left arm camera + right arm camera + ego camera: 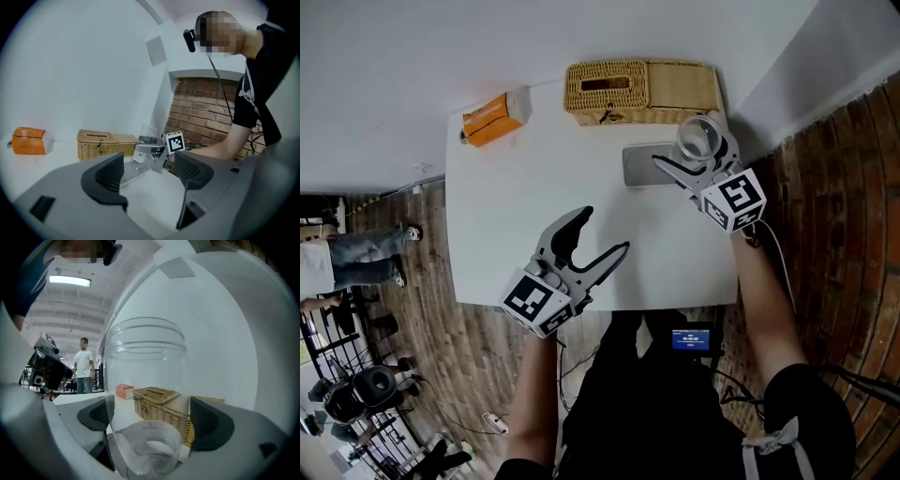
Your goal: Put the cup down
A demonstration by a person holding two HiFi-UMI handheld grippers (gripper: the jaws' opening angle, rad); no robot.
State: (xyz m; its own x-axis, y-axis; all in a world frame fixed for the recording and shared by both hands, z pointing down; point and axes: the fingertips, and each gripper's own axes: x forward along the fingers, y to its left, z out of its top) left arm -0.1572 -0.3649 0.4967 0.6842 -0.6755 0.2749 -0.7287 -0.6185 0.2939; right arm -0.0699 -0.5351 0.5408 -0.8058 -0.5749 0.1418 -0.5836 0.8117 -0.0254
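Observation:
A clear plastic cup (698, 138) stands upright at the right end of a grey tray (642, 167) on the white table (525, 197). My right gripper (694, 152) reaches around it from the right. In the right gripper view the cup (145, 394) fills the space between the jaws of the right gripper (150, 425); the dark pads (211, 423) stand off its sides, so the jaws are open. My left gripper (607, 230) hovers open and empty over the table's near side, and its own view looks between the jaws of the left gripper (150, 176) towards the cup (140, 150).
A wicker basket (639, 91) sits at the table's far edge just behind the cup. An orange box (492, 119) lies at the far left corner. A brick surface (834, 187) runs along the right of the table. A person (84, 364) stands far off.

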